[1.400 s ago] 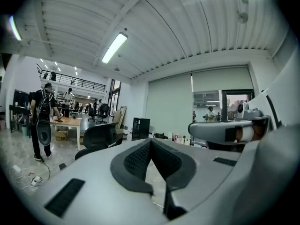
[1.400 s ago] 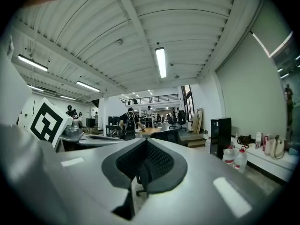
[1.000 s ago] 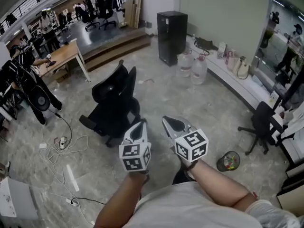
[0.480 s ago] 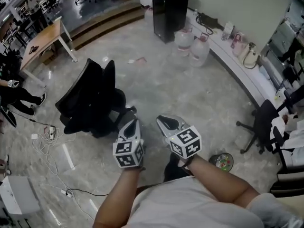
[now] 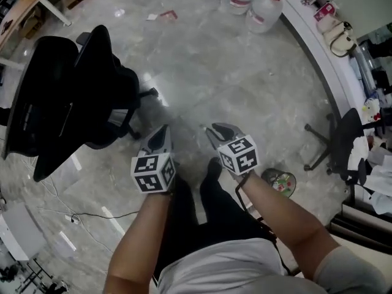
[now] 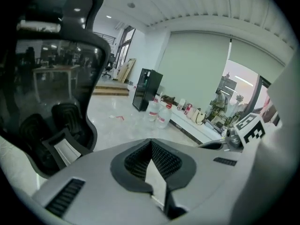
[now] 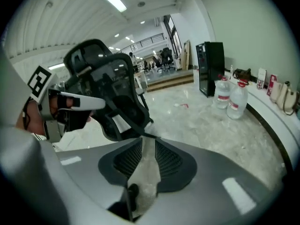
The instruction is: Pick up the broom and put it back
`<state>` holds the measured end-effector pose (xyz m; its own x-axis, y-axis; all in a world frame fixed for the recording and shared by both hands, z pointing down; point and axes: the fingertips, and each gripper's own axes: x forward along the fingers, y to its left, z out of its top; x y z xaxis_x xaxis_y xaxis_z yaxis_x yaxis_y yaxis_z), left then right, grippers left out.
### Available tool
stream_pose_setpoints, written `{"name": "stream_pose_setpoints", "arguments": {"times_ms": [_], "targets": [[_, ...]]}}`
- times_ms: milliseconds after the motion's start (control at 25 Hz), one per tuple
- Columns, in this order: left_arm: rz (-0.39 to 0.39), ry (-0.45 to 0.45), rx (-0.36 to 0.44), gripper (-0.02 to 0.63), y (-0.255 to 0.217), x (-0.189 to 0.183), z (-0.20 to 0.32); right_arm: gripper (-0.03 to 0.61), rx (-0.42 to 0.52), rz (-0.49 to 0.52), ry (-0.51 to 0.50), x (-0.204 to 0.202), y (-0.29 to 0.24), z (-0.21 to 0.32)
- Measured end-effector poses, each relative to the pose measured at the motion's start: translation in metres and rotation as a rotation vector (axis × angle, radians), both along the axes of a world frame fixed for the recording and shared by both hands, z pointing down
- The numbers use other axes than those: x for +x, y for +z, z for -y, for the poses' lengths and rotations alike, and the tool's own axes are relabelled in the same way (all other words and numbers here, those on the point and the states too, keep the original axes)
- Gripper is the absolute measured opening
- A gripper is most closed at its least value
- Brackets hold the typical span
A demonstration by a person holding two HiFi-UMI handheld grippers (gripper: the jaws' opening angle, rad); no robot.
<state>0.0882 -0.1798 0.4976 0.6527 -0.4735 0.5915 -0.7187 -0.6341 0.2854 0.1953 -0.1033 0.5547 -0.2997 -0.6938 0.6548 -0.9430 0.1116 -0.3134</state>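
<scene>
No broom shows in any view. Both grippers are held out side by side above the marble floor, in front of the person's legs. My left gripper (image 5: 162, 131) (image 6: 151, 142) has its fingertips meeting, with nothing between them. My right gripper (image 5: 215, 131) (image 7: 148, 139) stands a little apart to its right. Its jaws have just been opening, and only bare floor shows through the narrow gap between its pads. A black office chair (image 5: 67, 90) (image 6: 51, 78) (image 7: 110, 93) stands close by on the left of both grippers.
Two large water bottles (image 5: 257, 5) (image 7: 230, 100) stand by a low curved ledge (image 5: 318, 54) at the far right. A small round bin (image 5: 278, 181) sits right of the right arm, a second chair (image 5: 343, 139) beyond it. Cables (image 5: 79, 216) lie at lower left.
The head view has tilted steeply down. Both grippers have sunk closer to the floor and the person's legs have come into view. The black chair now fills the upper left.
</scene>
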Motion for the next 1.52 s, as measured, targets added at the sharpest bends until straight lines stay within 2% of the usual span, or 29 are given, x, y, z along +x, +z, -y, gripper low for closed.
{"name": "stream_pose_setpoints", "arguments": {"times_ms": [120, 320, 400, 600, 720, 880, 1160, 1360, 1520], "targets": [[0.033, 0.023, -0.061, 0.005, 0.080, 0.002, 0.011, 0.076, -0.099, -0.036, -0.023, 0.015, 0.095, 0.008], [0.082, 0.098, -0.138, 0.005, 0.211, 0.013, -0.002, 0.109, -0.275, -0.040, -0.060, 0.033, 0.244, -0.008], [0.087, 0.103, -0.168, 0.005, 0.263, 0.010, -0.003, 0.115, -0.331, -0.056, -0.089, 0.030, 0.303, -0.013], [0.088, 0.131, -0.166, 0.005, 0.378, 0.003, 0.001, 0.137, -0.467, -0.070, -0.155, 0.014, 0.457, -0.029], [0.099, 0.122, -0.198, 0.005, 0.453, -0.011, -0.005, 0.137, -0.542, -0.081, -0.213, -0.001, 0.547, -0.047], [0.119, 0.154, -0.221, 0.005, 0.548, -0.022, -0.022, 0.140, -0.611, -0.113, -0.266, -0.004, 0.652, -0.065], [0.117, 0.133, -0.295, 0.005, 0.671, -0.031, -0.038, 0.140, -0.666, -0.195, -0.287, 0.024, 0.782, -0.073], [0.124, 0.126, -0.310, 0.005, 0.719, -0.040, -0.039, 0.139, -0.681, -0.249, -0.300, 0.033, 0.842, -0.070], [0.127, 0.120, -0.310, 0.005, 0.734, -0.048, -0.035, 0.110, -0.644, -0.317, -0.255, 0.042, 0.851, -0.068]]}}
